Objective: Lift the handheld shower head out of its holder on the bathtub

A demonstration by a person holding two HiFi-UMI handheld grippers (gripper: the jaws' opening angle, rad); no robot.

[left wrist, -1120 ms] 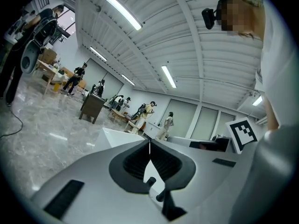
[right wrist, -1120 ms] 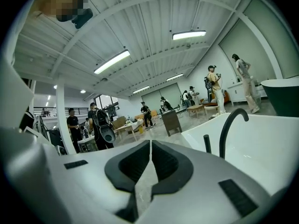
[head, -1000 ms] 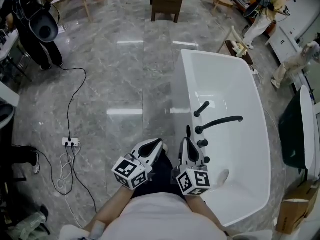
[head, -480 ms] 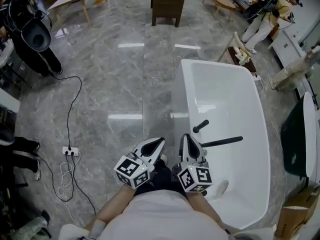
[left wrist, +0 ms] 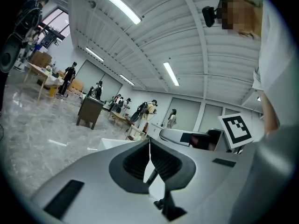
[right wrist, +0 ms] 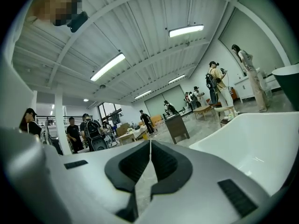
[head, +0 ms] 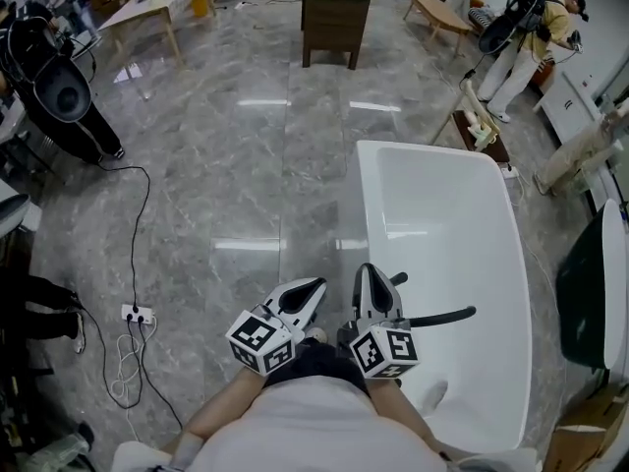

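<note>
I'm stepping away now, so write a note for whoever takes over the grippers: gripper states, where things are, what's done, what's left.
Left gripper: shut, empty, over the floor beside the bathtub.
Right gripper: shut, empty, by its near rim.
Black spout reaches out over the bathtub; a black fitting shows beside the right gripper, the rest hidden, so the shower head cannot be singled out.
Done: nothing lifted.
Left: open a gripper, grasp the shower head, lift it from its holder.
</note>
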